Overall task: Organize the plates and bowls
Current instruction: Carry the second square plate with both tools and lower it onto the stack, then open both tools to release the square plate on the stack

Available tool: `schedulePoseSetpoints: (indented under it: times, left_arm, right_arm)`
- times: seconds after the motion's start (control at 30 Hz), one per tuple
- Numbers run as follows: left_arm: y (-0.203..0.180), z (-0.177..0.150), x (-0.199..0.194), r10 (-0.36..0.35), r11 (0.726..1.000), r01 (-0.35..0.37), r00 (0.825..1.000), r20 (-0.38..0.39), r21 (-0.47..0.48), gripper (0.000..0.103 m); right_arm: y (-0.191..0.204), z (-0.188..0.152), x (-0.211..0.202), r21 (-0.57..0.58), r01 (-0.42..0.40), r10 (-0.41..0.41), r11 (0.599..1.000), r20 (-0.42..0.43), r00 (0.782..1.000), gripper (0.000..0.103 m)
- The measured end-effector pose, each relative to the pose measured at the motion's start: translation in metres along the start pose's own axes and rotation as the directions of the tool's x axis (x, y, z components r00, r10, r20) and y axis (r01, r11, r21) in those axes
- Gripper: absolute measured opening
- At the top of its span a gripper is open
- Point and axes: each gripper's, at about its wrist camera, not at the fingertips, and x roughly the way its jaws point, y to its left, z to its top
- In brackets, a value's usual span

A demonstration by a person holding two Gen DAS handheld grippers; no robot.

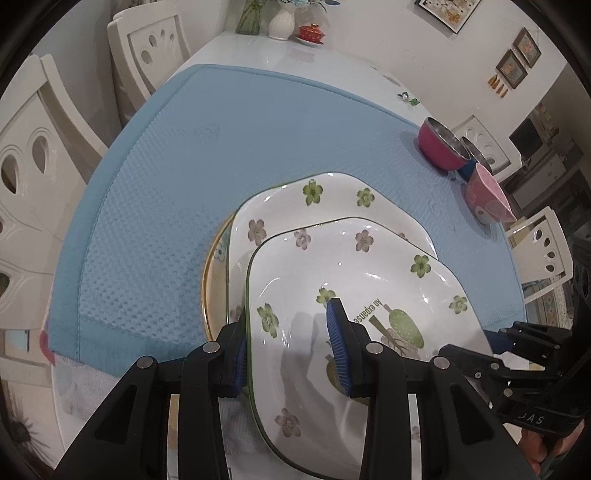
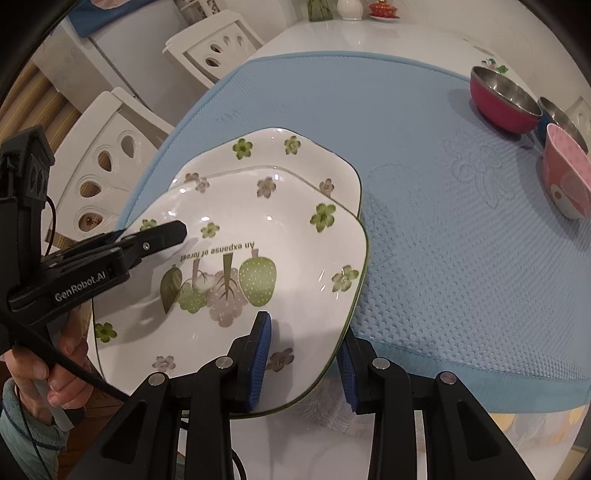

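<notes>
Here, a person holds one square white plate (image 2: 236, 266) between two handheld grippers, just above the near edge of a blue mat (image 1: 192, 177) spread on a glossy white table (image 1: 295, 51). The plate is printed with green and mauve flowers, leafy fruit shapes and the words "An expanse of forest". Left of the mat stand white chairs (image 1: 33, 173) with teardrop cut-outs. Over the mat's near left part, the left gripper (image 1: 291, 354) has its blue pads clamped on the plate's left rim, one finger under the edge and one on the upper face. A bare hand (image 2: 55, 373) grips that tool's black handle. Beneath the held plate sits a second matching square plate (image 1: 325, 199), lying on the mat, with a gold-rimmed round plate (image 1: 216, 258) showing under its left side. Further right, the right gripper (image 2: 306, 358) pinches the held plate's right rim in the same way, its fingers closed on the edge. At the mat's far right corner stand three bowls close together: a magenta steel-lined bowl (image 2: 498, 99), a blue steel-lined bowl (image 2: 561, 118) and a pink patterned bowl (image 2: 569, 177). Beyond the mat's far edge sit a white vase (image 1: 281, 22) and a red lidded dish (image 1: 311, 33).
</notes>
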Motion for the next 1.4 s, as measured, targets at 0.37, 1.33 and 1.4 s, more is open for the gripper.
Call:
schedulePoseSetpoints:
  times: [0.37,1.33,1.4]
  left_arm:
    - [0.012,0.02,-0.004,0.005,0.997,-0.001,0.999,0.047,-0.081,0.036]
    - [-0.002,0.036,-0.027,0.05,0.999,-0.05,0.991,0.122,0.001,0.04]
    - [-0.005,0.037,-0.029,0.045,0.999,-0.046,0.991,0.126,0.009,0.04]
  right_arm:
    - [0.004,0.011,0.003,-0.005,-0.001,0.001,1.0,0.015,1.0,0.033]
    - [0.001,0.009,-0.01,0.028,-0.055,0.054,0.998,0.012,0.998,0.035]
    - [0.001,0.01,-0.015,0.032,-0.053,0.052,0.998,0.024,0.998,0.035]
